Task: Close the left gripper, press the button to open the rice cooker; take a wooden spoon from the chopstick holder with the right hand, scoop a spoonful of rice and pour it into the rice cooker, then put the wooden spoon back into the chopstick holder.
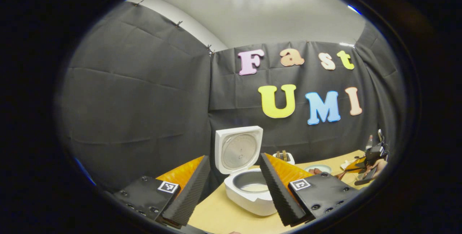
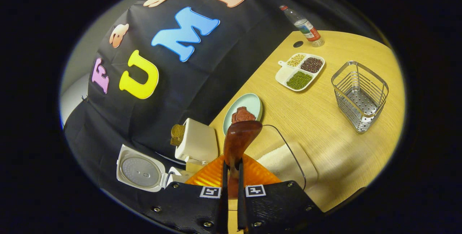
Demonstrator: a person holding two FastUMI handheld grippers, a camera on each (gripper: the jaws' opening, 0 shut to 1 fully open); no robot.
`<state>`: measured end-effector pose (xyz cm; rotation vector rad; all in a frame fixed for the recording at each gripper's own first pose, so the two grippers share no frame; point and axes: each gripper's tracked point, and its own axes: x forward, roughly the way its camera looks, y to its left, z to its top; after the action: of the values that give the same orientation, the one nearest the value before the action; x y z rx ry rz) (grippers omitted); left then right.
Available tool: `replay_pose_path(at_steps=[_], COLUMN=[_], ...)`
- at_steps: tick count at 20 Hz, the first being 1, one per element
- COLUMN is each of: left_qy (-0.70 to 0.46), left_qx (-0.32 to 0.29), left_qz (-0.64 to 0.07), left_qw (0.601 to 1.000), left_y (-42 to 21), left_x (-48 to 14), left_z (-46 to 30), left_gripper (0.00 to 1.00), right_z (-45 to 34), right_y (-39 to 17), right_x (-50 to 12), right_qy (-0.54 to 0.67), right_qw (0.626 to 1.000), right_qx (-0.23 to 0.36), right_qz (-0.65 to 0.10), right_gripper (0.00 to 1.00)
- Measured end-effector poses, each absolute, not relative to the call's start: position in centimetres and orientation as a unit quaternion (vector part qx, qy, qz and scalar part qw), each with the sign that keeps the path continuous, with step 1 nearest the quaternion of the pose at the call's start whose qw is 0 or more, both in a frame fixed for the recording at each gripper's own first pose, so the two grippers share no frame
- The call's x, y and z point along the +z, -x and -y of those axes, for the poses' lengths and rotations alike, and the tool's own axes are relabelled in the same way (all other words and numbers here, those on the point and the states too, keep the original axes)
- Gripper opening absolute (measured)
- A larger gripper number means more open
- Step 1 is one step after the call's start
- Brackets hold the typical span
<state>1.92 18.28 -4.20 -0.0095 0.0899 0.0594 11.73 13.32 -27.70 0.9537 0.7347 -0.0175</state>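
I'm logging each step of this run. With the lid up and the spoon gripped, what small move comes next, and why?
Probably dip the wooden spoon into the rice container: the right gripper holds it just above, its bowl looks empty, and the rice cooker stands open.

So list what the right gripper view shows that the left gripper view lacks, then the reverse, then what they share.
Right gripper view alone: the metal chopstick holder, a divided dish of beans, a bottle, and the right gripper shut on the wooden spoon.

Left gripper view alone: the cooker's inner pot, and the open left gripper.

Shared: the rice cooker's raised lid and the green plate.
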Motion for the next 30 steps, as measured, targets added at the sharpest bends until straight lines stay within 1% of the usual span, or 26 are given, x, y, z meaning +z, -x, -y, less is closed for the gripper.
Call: replay_pose_path(at_steps=[4,5,6,7,8,9,10,16,22,23,25,27,28,29,30], left_qy=[0.005,0.004,0.004,0.005,0.006,0.007,0.007,0.009,0.019,0.020,0.022,0.023,0.023,0.023,0.023], left_qx=[0.028,0.029,0.030,0.032,0.035,0.039,0.044,0.072,0.100,0.105,0.114,0.122,0.126,0.131,0.136], left_qz=[-0.043,-0.044,-0.044,-0.044,-0.043,-0.043,-0.043,-0.052,-0.065,-0.068,-0.072,-0.075,-0.077,-0.078,-0.080], left_qw=[0.999,0.999,0.999,0.999,0.998,0.998,0.998,0.996,0.993,0.992,0.991,0.989,0.989,0.988,0.987], left_y=[-1.2,-1.1,-0.9,-0.8,-0.7,-0.4,-0.1,1.5,3.3,3.5,3.9,4.3,4.4,4.7,5.0], left_x=[-4.0,-4.1,-4.1,-4.0,-3.9,-4.0,-3.9,-4.9,-6.1,-6.4,-6.8,-7.2,-7.5,-7.6,-7.7], left_z=[-17.7,-17.8,-17.9,-18.1,-18.4,-18.7,-19.1,-21.4,-23.8,-24.2,-24.9,-25.6,-26.0,-26.4,-26.9], left_gripper=[1.00,0.96,1.00,1.00,0.96,1.00,0.96,0.96,0.96,0.91,1.00,1.00,0.96,1.00,1.00], right_z=[-14.3,-14.7,-15.4,-16.1,-16.7,-17.3,-18.1,-23.7,-30.1,-31.3,-33.5,-36.2,-37.5,-38.8,-40.1], right_y=[-12.4,-12.6,-12.7,-12.9,-13.1,-13.4,-13.8,-15.4,-16.1,-16.4,-17.0,-17.4,-17.8,-17.9,-18.1], right_x=[-24.4,-23.7,-22.9,-22.1,-21.4,-20.8,-20.1,-17.0,-16.8,-16.4,-16.5,-16.8,-16.8,-16.8,-16.9], right_qy=[-0.502,-0.515,-0.525,-0.534,-0.541,-0.546,-0.549,-0.567,-0.558,-0.555,-0.538,-0.521,-0.514,-0.508,-0.501], right_qw=[0.800,0.794,0.788,0.783,0.779,0.776,0.775,0.760,0.753,0.753,0.762,0.768,0.771,0.773,0.775], right_qx=[0.010,0.015,0.023,0.030,0.037,0.042,0.049,0.096,0.133,0.142,0.153,0.164,0.171,0.179,0.185], right_qz=[-0.327,-0.324,-0.320,-0.318,-0.316,-0.313,-0.310,-0.303,-0.323,-0.324,-0.327,-0.334,-0.334,-0.336,-0.338], right_gripper=[0.11,0.11,0.11,0.10,0.10,0.10,0.10,0.10,0.10,0.10,0.10,0.10,0.10,0.10,0.10])
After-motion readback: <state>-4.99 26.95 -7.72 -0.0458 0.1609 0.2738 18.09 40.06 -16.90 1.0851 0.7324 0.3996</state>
